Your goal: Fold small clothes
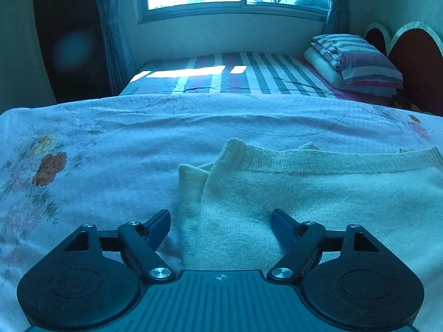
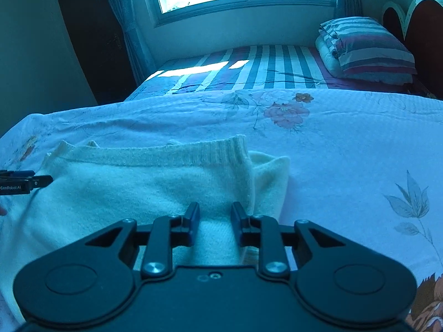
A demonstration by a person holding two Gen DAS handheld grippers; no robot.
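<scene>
The right gripper stands partly open over a cream knit sweater (ribbed hem farthest away) lying on a floral sheet; the left gripper pokes in at the left edge.
</scene>
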